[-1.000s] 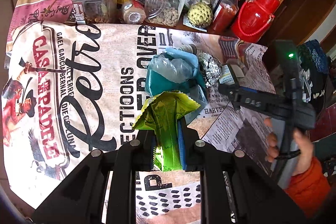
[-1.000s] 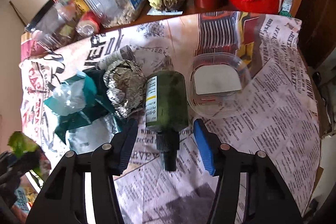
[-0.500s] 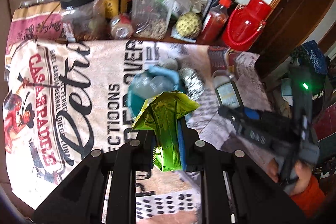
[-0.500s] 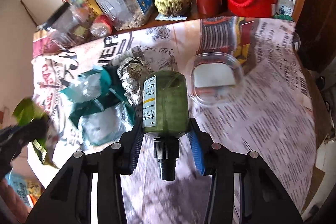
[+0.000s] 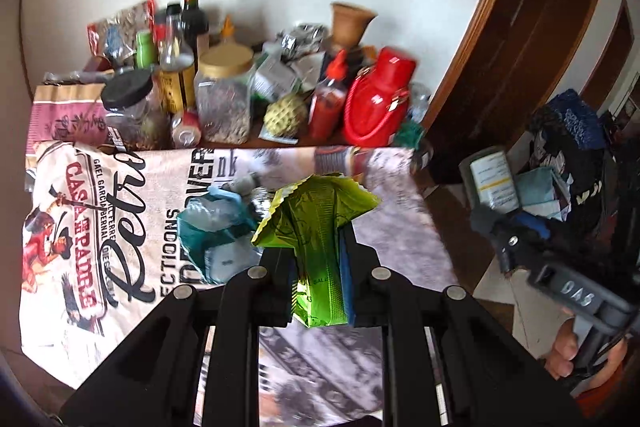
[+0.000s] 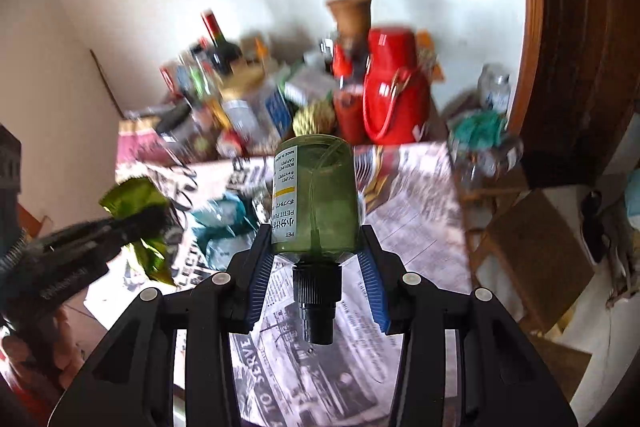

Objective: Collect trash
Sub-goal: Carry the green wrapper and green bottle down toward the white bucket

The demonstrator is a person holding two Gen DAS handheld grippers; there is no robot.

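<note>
The newspaper-covered table (image 5: 132,211) is sitting lower and farther off in both views than a second ago, with more white wall and the brown door frame (image 5: 500,39) now showing above it. Along the back edge, from ten to one o'clock, the gold-lidded jar (image 5: 225,95), the wine bottle (image 5: 194,19) and the red flask (image 5: 378,99) are standing where they were.

The left gripper (image 5: 318,255) is pinching a crumpled green snack wrapper (image 5: 318,223) between nearly closed jaws, exactly as before, only now raised clear of the paper. Left behind at its nine o'clock, the teal plastic bag (image 5: 212,227) is lying on the table; the foil ball beside it is probably still there, though blur is hiding most of it.

The right gripper (image 6: 316,267) was standing open around a green pump bottle (image 6: 314,195) lying on the newspaper; its jaws have just been closing, and the blue pads are now clamping the bottle's shoulder, cap toward the camera, bottle lifted off the table. The clear lidded tub that lay at its two o'clock is no longer visible.
</note>
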